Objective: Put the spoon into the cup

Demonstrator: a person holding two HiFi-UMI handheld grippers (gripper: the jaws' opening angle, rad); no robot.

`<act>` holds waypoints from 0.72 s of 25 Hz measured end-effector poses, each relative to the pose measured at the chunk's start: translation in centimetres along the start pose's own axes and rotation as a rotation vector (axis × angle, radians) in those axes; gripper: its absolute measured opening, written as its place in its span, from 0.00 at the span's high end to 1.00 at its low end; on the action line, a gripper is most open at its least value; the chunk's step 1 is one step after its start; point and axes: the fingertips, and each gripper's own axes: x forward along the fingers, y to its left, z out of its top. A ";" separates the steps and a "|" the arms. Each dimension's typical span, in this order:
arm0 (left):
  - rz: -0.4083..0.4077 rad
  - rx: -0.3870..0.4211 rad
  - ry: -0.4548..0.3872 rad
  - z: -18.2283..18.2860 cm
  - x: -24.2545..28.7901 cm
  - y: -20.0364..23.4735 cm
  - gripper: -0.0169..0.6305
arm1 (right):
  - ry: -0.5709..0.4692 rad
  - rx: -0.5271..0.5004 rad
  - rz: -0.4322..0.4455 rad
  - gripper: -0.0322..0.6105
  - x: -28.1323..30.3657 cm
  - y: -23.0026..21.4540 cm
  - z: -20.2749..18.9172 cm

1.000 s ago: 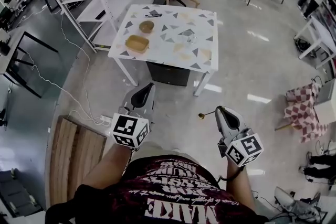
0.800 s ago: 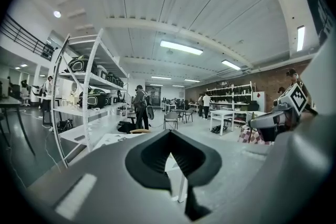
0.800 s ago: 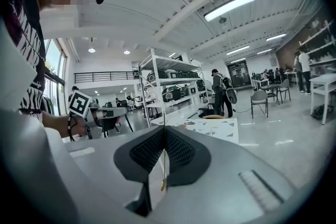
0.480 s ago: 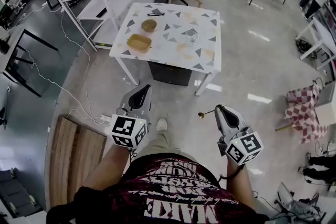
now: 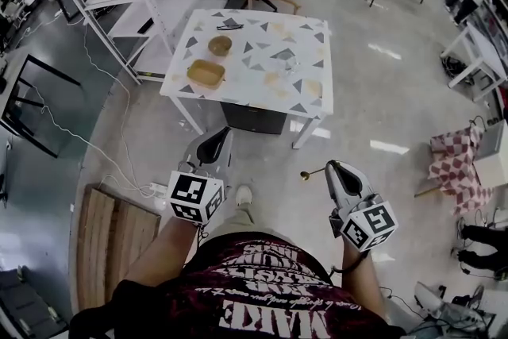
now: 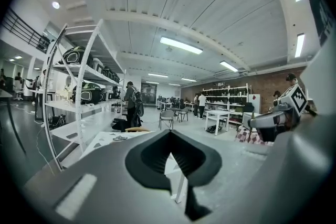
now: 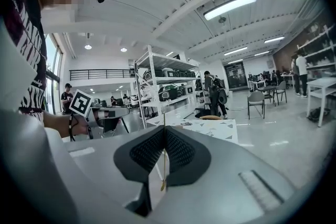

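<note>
Toward the lower right of the head view, the right gripper (image 5: pixel 333 169) pinches a slim gold-coloured metal spoon (image 5: pixel 311 172) by its handle, the bowl pointing left over the pale floor; the right gripper view shows the jaws closed on that thin handle. At lower centre-left, the left gripper (image 5: pixel 217 142) has its 2 jaws pressed together, empty. Both are well apart from the white triangle-patterned table (image 5: pixel 238 71) at upper middle, where a small clear cup (image 5: pixel 287 56) stands

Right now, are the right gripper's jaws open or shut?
Shut: the right gripper pinches the thin gold spoon by its handle, with no gap showing.
</note>
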 end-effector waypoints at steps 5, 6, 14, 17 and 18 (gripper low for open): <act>-0.030 0.009 0.032 -0.9 1.2 0.4 0.97 | 0.002 0.019 -0.013 0.90 1.5 -0.6 -0.3; -0.035 0.010 0.037 -1.0 1.5 0.5 0.97 | 0.003 0.022 -0.013 0.90 1.9 -0.7 -0.4; -0.043 0.008 0.053 -0.8 4.2 3.0 0.97 | 0.017 0.029 -0.005 0.90 5.7 -1.8 0.2; -0.041 -0.004 0.055 -0.8 5.4 4.3 0.97 | 0.029 0.031 -0.003 0.90 7.4 -2.3 0.4; -0.041 -0.006 0.056 -0.9 5.8 4.8 0.97 | 0.033 0.030 -0.001 0.90 8.0 -2.4 0.4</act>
